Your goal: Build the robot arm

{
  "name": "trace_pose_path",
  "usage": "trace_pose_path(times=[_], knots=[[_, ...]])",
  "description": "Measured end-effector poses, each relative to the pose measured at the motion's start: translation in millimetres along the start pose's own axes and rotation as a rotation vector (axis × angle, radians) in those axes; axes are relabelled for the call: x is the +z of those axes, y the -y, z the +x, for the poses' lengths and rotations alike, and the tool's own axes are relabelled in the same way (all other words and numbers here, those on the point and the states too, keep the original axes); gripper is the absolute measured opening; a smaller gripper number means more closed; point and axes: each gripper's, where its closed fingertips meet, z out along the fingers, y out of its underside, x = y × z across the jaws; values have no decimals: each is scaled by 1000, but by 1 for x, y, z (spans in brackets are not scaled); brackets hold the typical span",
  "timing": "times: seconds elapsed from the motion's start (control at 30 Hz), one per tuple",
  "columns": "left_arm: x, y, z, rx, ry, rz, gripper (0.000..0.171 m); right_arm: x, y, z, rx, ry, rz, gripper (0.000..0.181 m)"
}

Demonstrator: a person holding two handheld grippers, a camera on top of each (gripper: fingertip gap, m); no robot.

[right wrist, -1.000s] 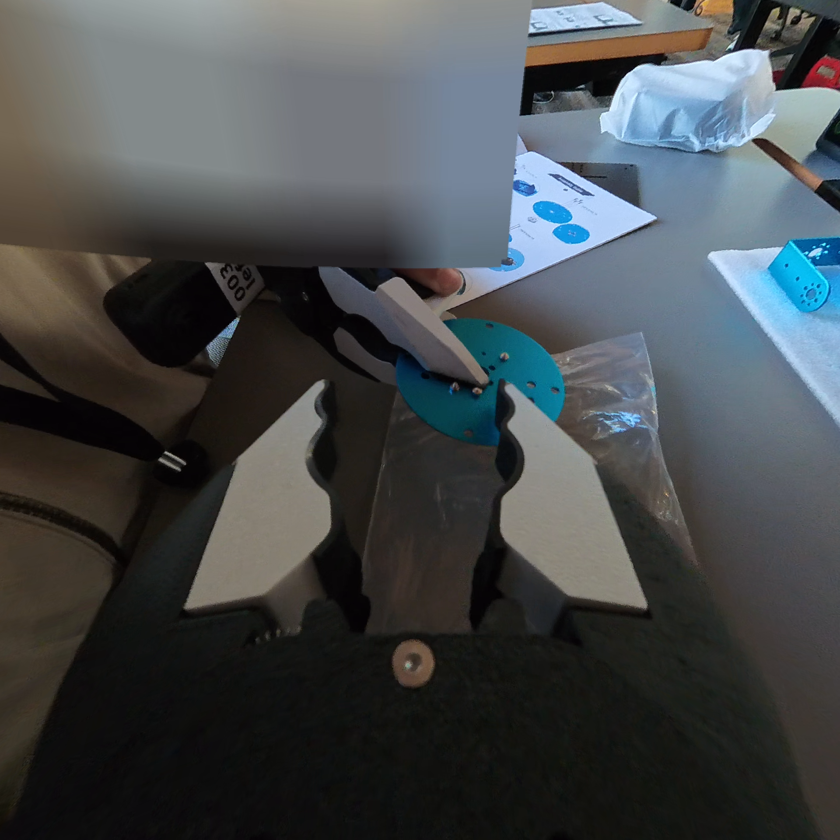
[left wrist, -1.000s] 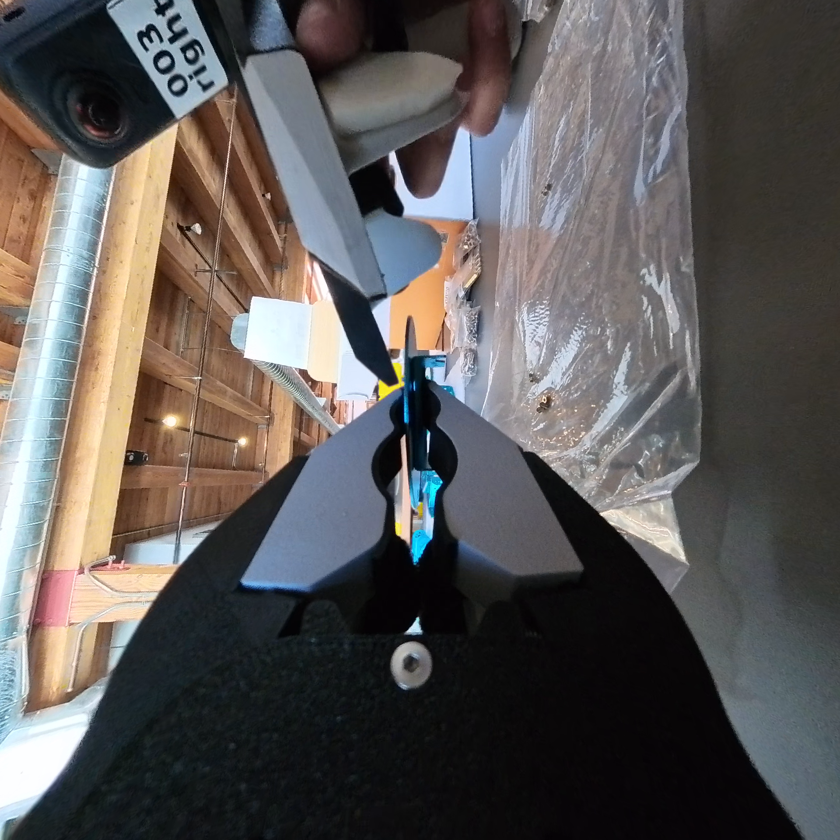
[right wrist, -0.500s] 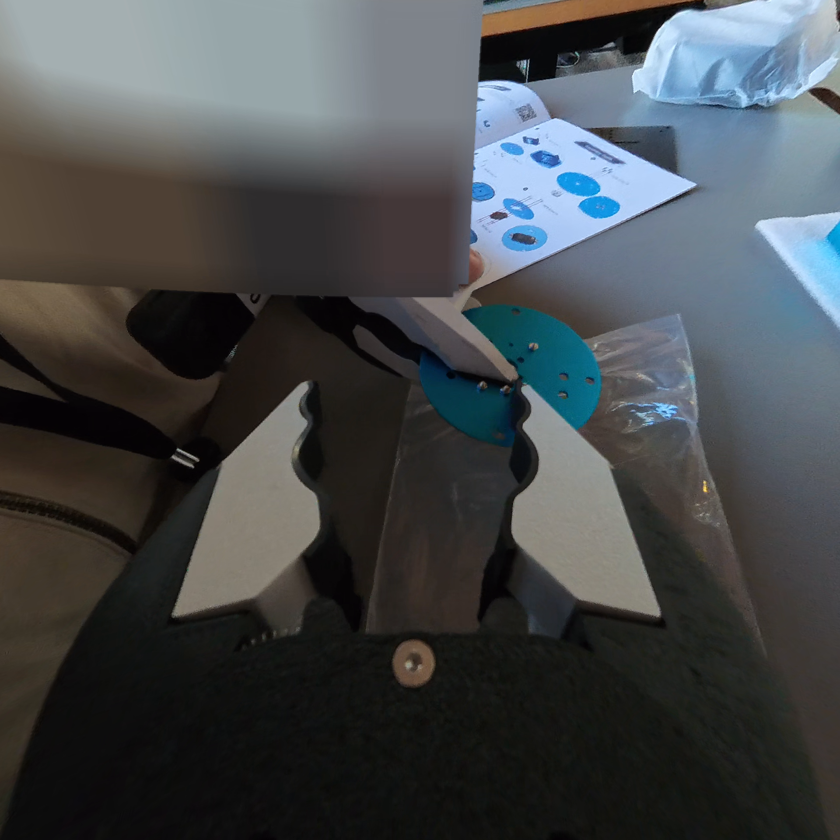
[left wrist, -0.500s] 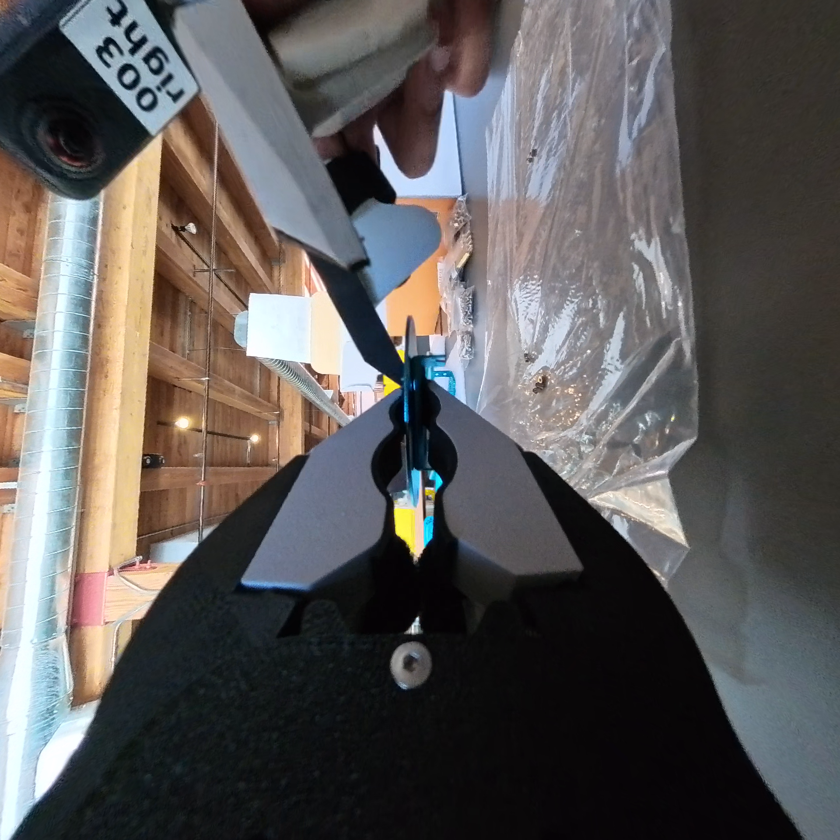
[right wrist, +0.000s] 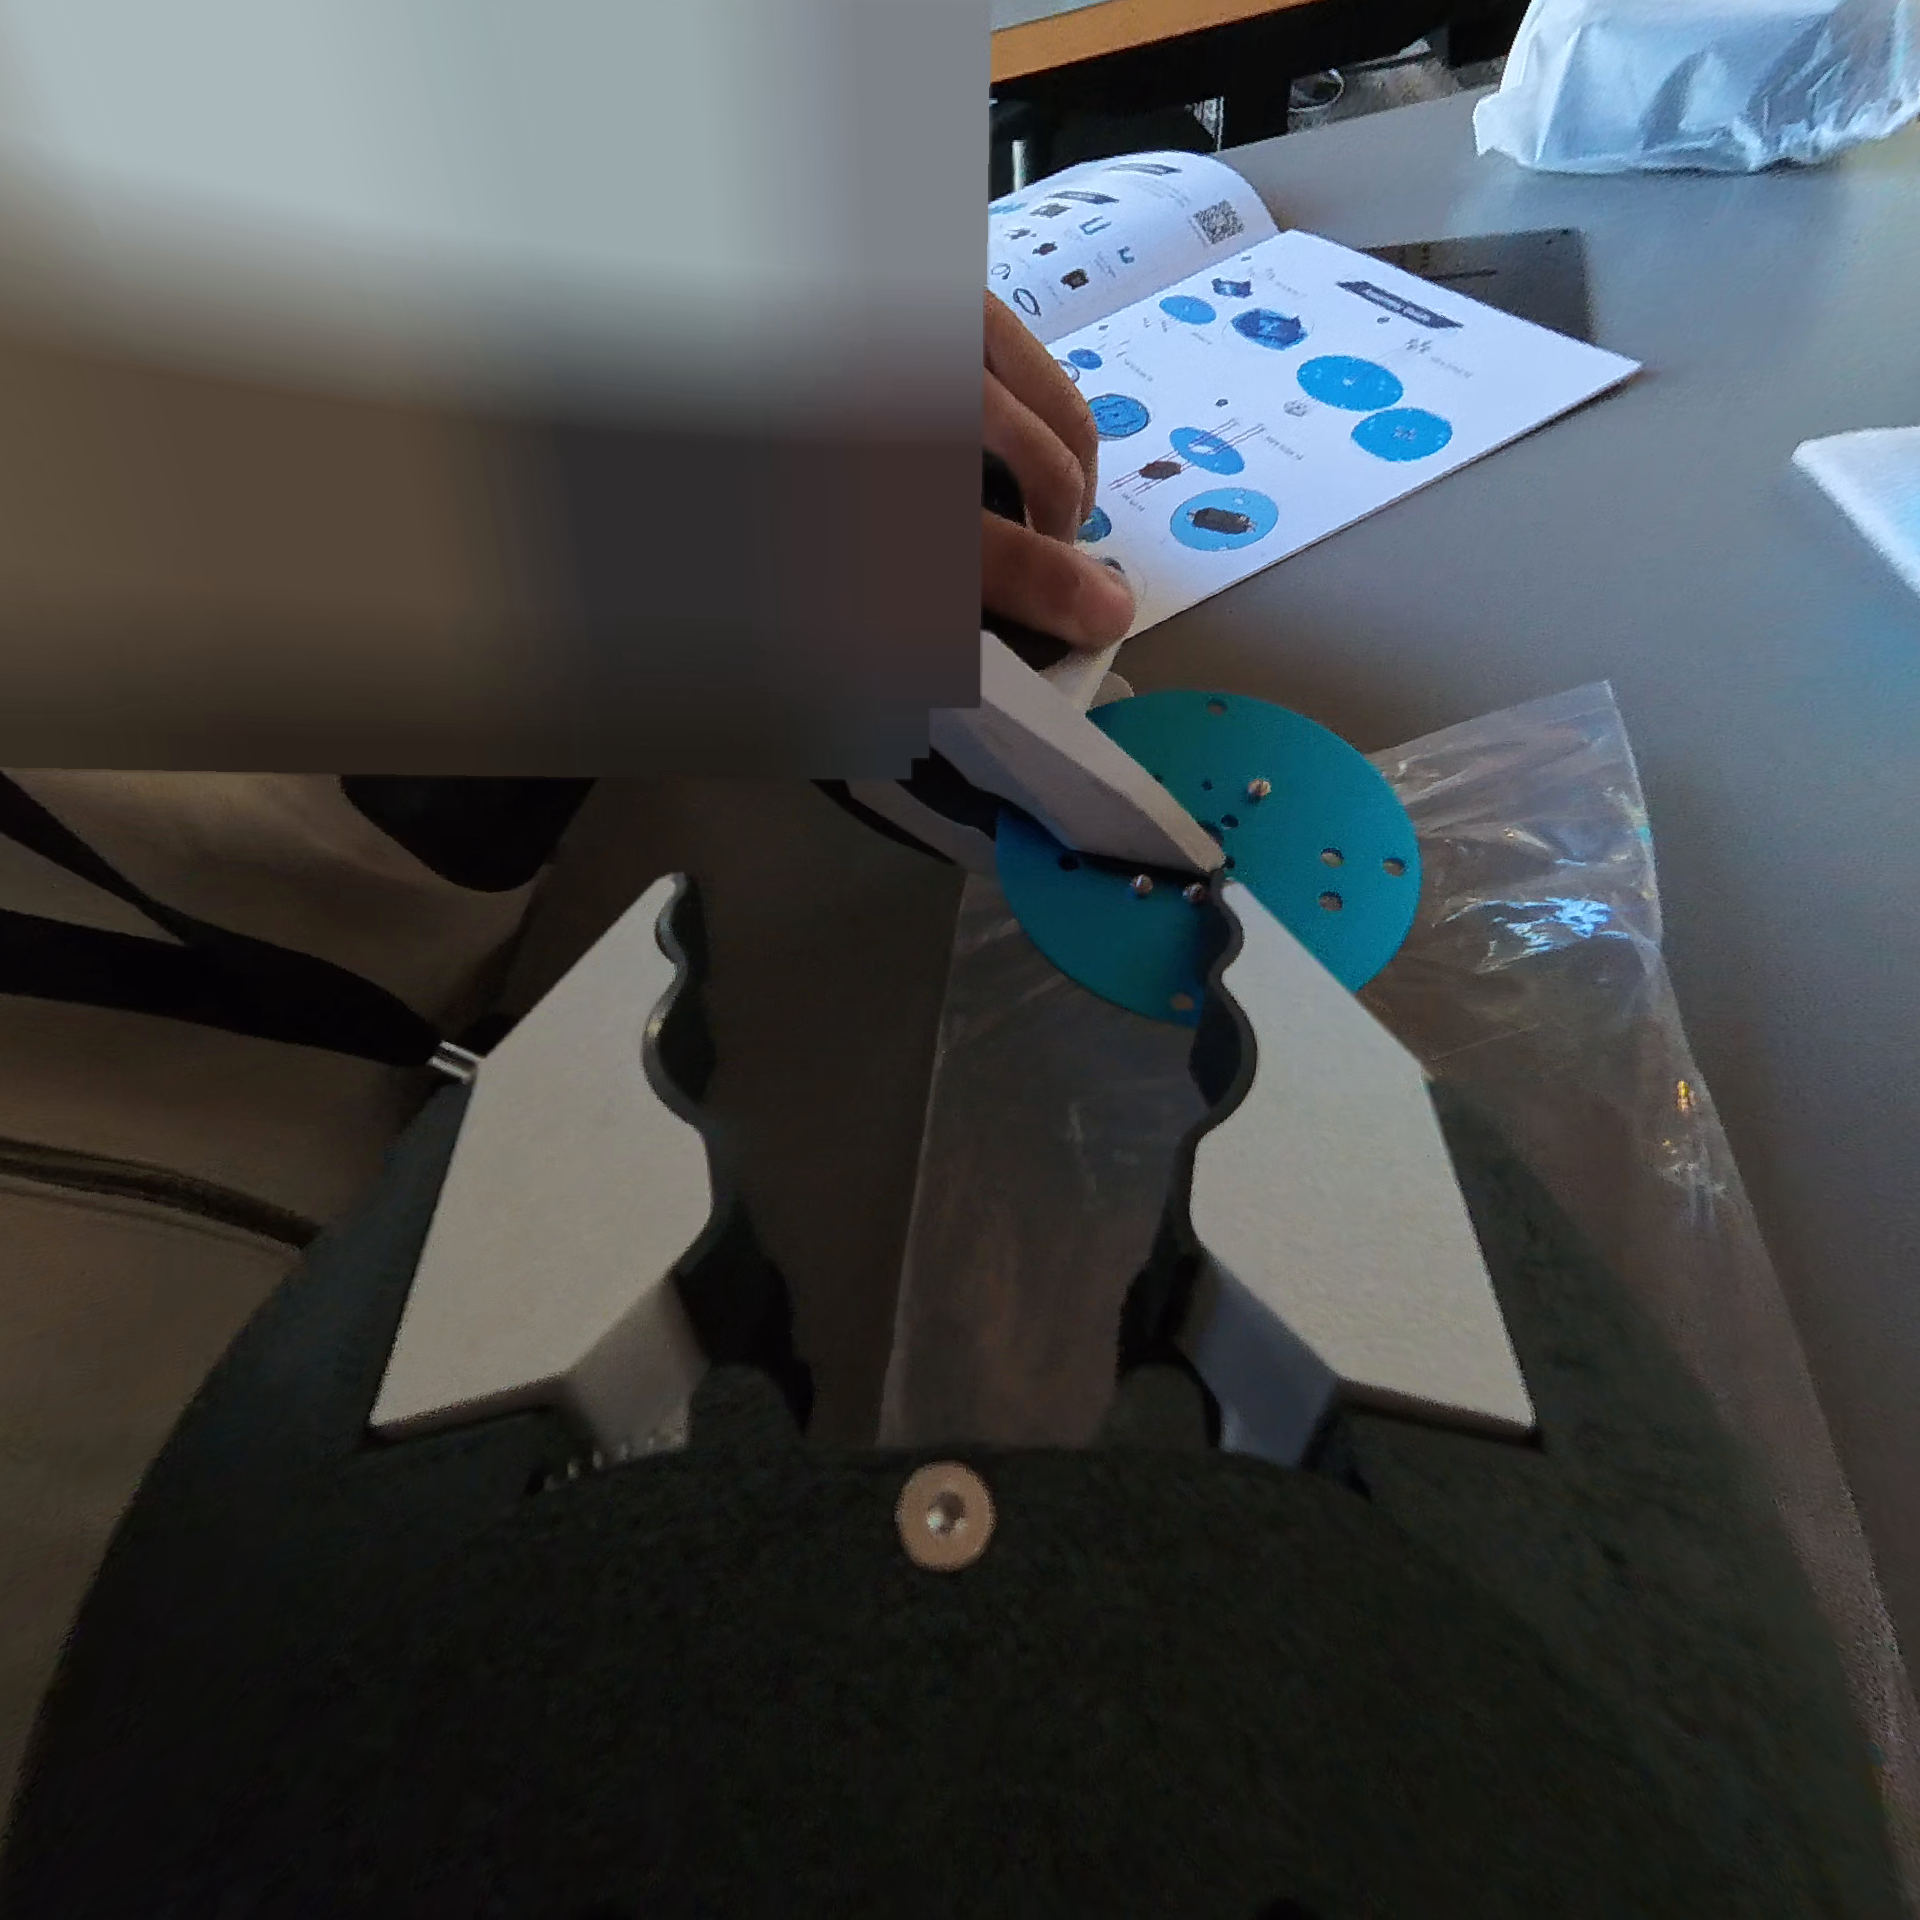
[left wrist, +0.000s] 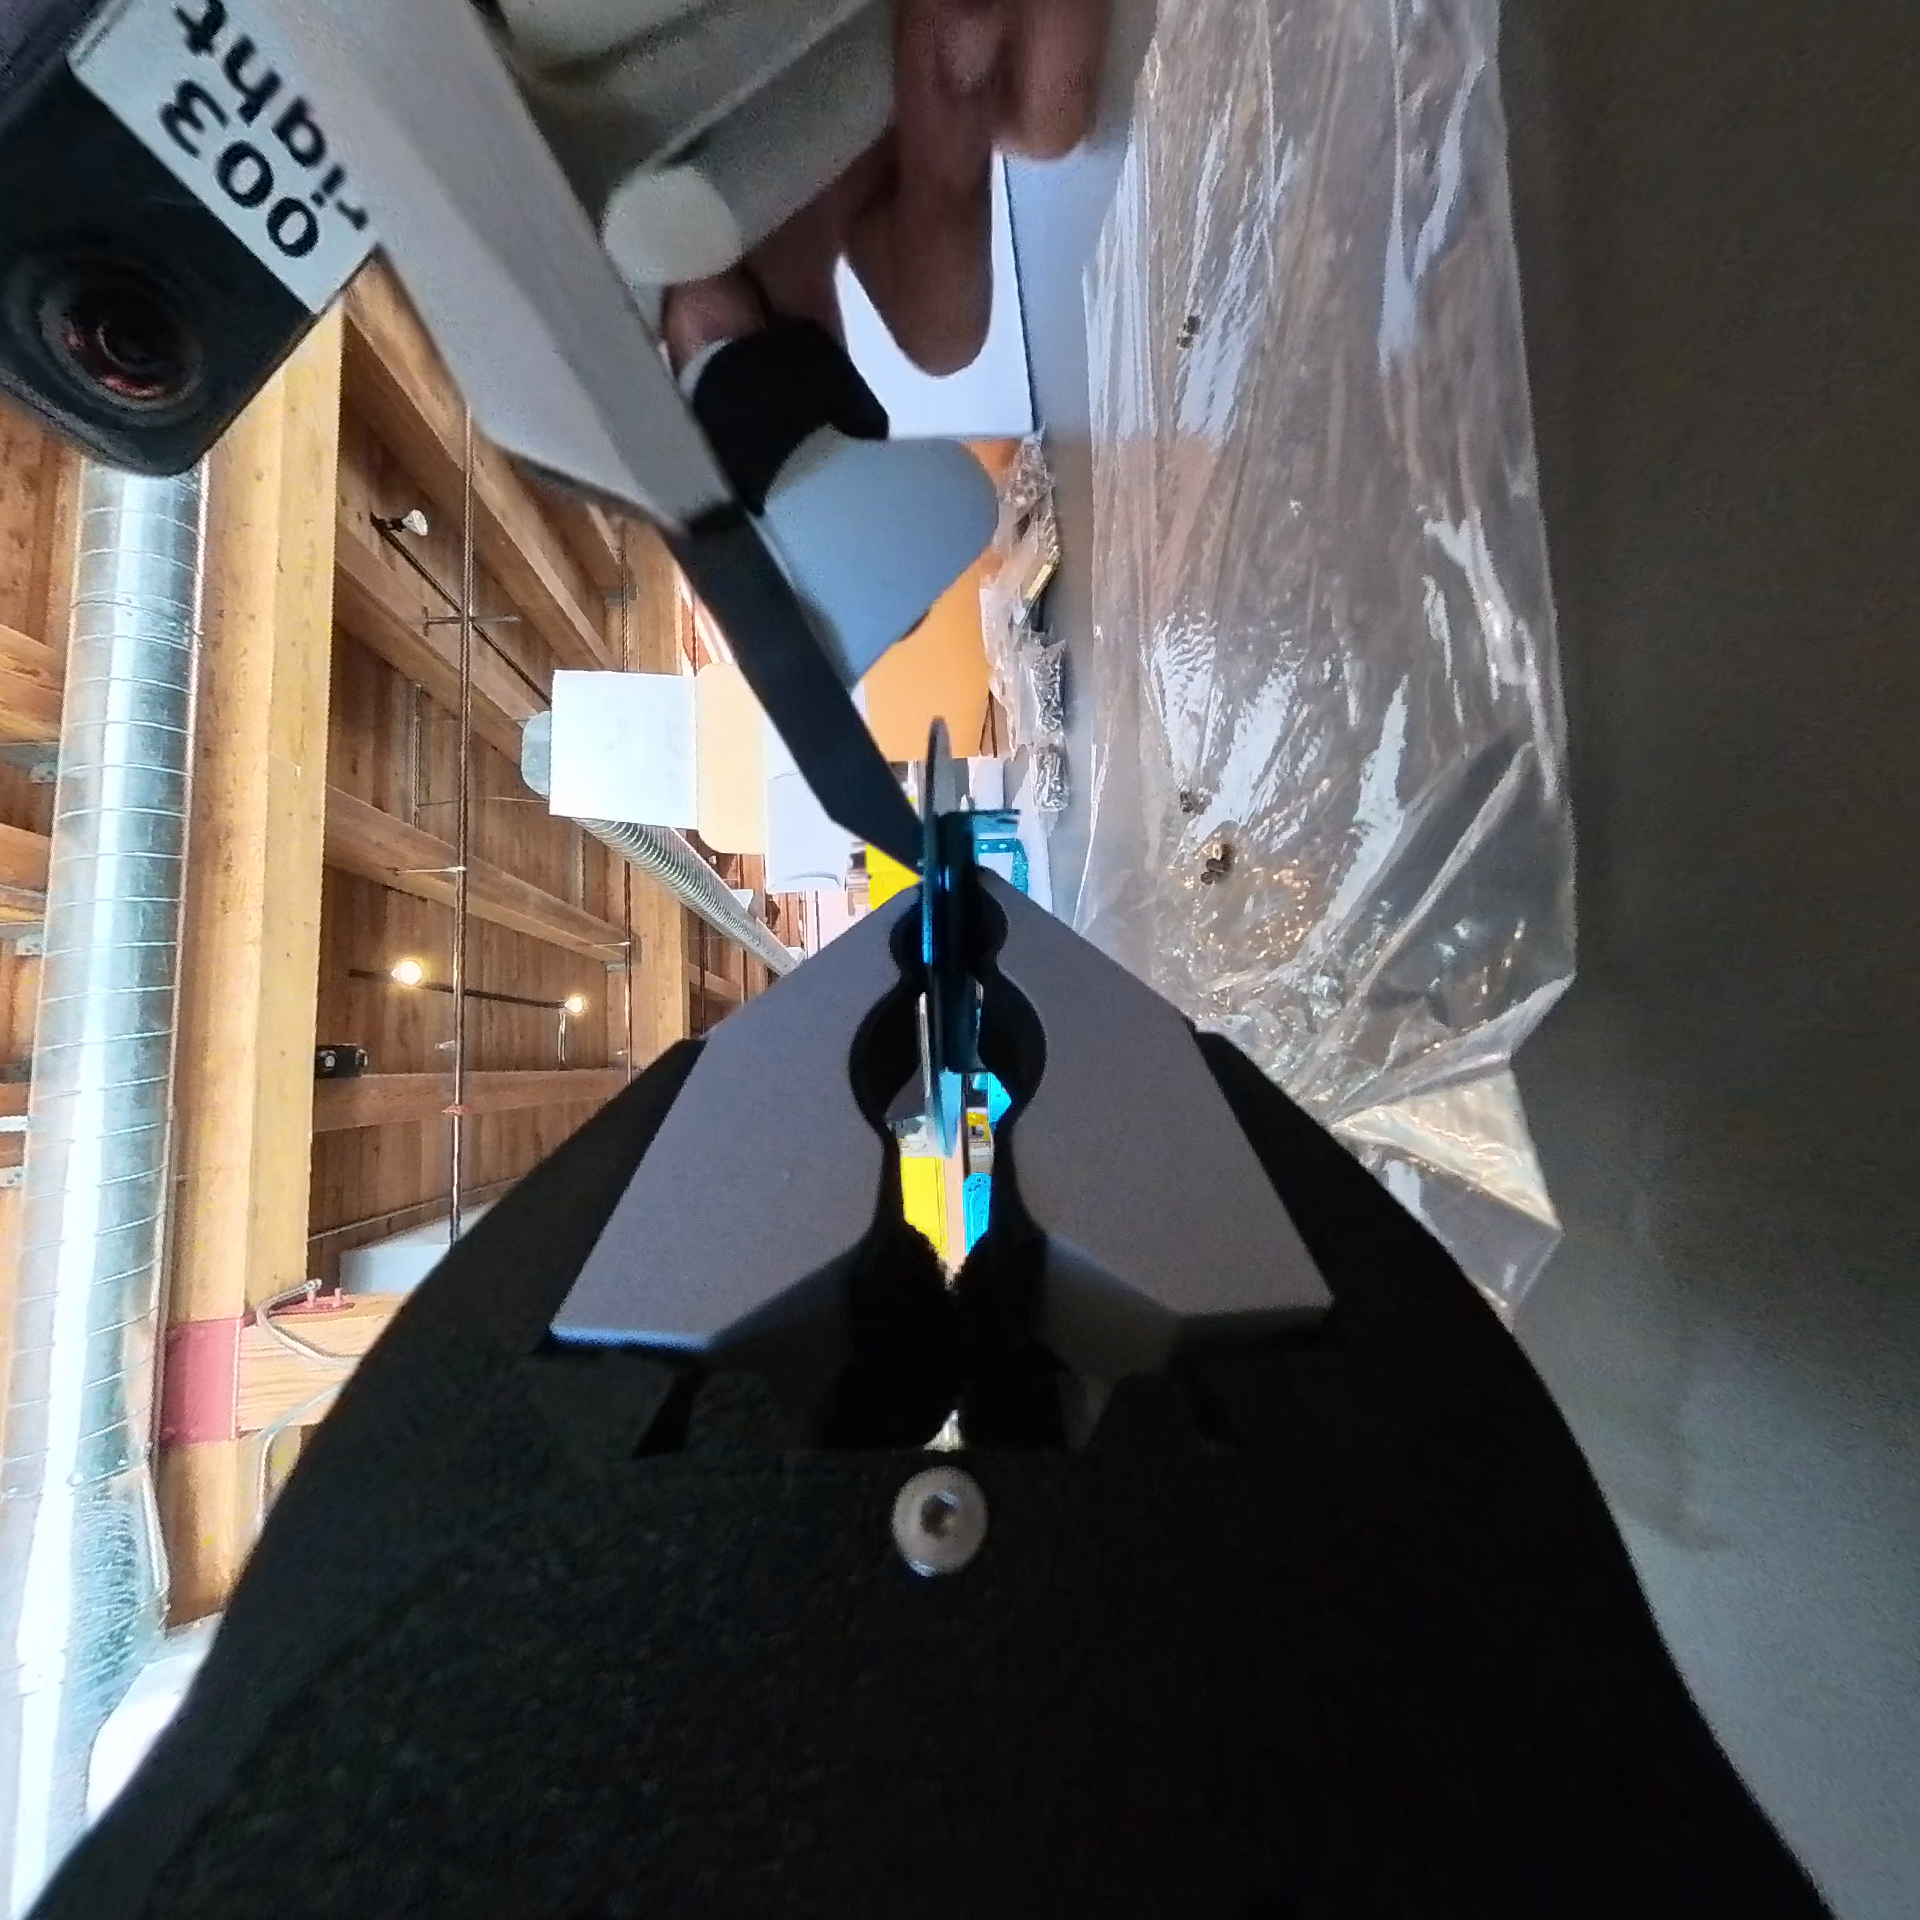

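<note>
My left gripper (left wrist: 948,883) is shut on a thin blue round plate (left wrist: 940,790), seen edge-on and held above the table. In the right wrist view the plate (right wrist: 1309,831) shows its face with several holes and small screws (right wrist: 1143,883), and the left gripper's pale finger (right wrist: 1081,779) lies across it. My right gripper (right wrist: 951,894) is open and empty. The tip of its right finger (right wrist: 1299,1091) touches the plate next to the screws. In the left wrist view that dark finger (left wrist: 790,665) meets the plate from the left.
A clear plastic bag (right wrist: 1558,935) lies on the grey table (right wrist: 1714,623) under the plate. An open booklet (right wrist: 1299,395), a white wrapped bundle (right wrist: 1704,94) and a white foam pad (right wrist: 1870,488) lie beyond. Small bags of screws (left wrist: 1039,675) sit farther off. A person's hand (right wrist: 1039,520) holds the left gripper.
The right gripper has drawn closer to the plate, its right fingertip staying at the screws. The left gripper keeps the plate clamped. The booklet has come further into the right wrist view.
</note>
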Motion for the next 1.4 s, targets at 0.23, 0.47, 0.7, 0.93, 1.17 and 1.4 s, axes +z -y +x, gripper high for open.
trace_pose_path(times=[0.23, 0.47, 0.7, 0.93, 1.17, 1.4], knots=[[1, -11, -7, -40, 14, -34, 2, -12, 12, 7, -19, -47, 55, 92], [2, -8, -3, -32, -4, -32, 2, 4, 4, 3, -27, -30, 23, 101], [3, -24, -11, -108, 10, -80, 2, -13, 16, 5, -49, -62, 76, 85], [4, -12, -9, -93, 5, -51, 2, 0, 13, 11, -70, -104, 72, 102], [5, -10, -5, -93, -11, -42, 2, 6, 7, 4, -32, -68, 57, 104], [8, -30, -11, -129, 3, -114, 2, -15, 28, -8, -33, -6, 157, 82]])
